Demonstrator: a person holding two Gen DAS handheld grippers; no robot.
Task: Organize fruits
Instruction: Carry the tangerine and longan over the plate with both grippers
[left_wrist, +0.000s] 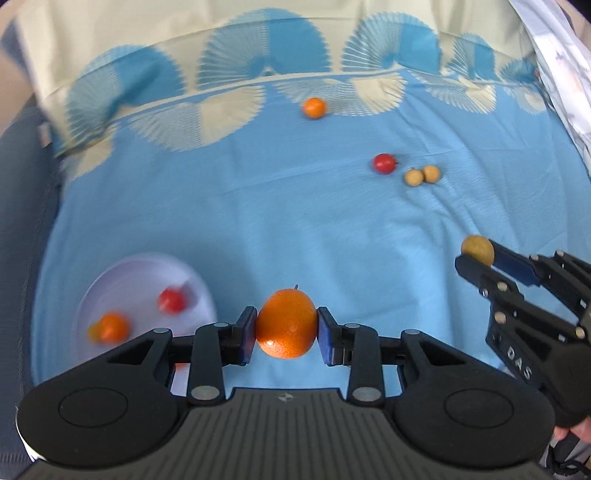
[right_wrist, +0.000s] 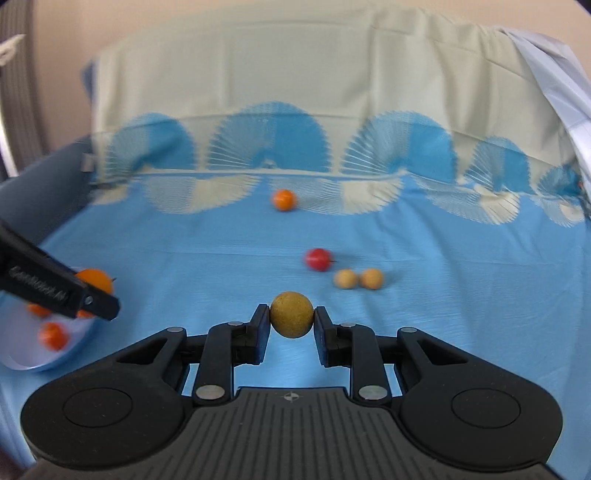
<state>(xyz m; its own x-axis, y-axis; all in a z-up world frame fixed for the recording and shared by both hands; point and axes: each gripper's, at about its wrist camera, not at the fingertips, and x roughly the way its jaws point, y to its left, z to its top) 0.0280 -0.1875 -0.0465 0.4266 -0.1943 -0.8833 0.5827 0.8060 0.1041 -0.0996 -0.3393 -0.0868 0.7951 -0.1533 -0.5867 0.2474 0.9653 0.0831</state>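
Note:
My left gripper (left_wrist: 287, 334) is shut on an orange (left_wrist: 286, 324) and holds it above the blue cloth, just right of a white plate (left_wrist: 122, 273). The plate holds a red fruit (left_wrist: 171, 301) and a small orange (left_wrist: 112, 326). My right gripper (right_wrist: 291, 319) is shut on a tan round fruit (right_wrist: 291, 314); it also shows in the left wrist view (left_wrist: 478, 254). Loose on the cloth lie a small orange (left_wrist: 314, 108), a red fruit (left_wrist: 385, 163) and two tan fruits (left_wrist: 422, 174). They also show in the right wrist view: the orange (right_wrist: 283, 199), the red fruit (right_wrist: 318, 259), the tan pair (right_wrist: 358, 278).
The blue cloth (left_wrist: 258, 221) with a fan pattern covers the surface and rises up a cream backdrop (right_wrist: 295, 74) behind. A pale fabric (left_wrist: 554, 74) hangs at the right. A dark grey edge (left_wrist: 22, 221) runs along the left.

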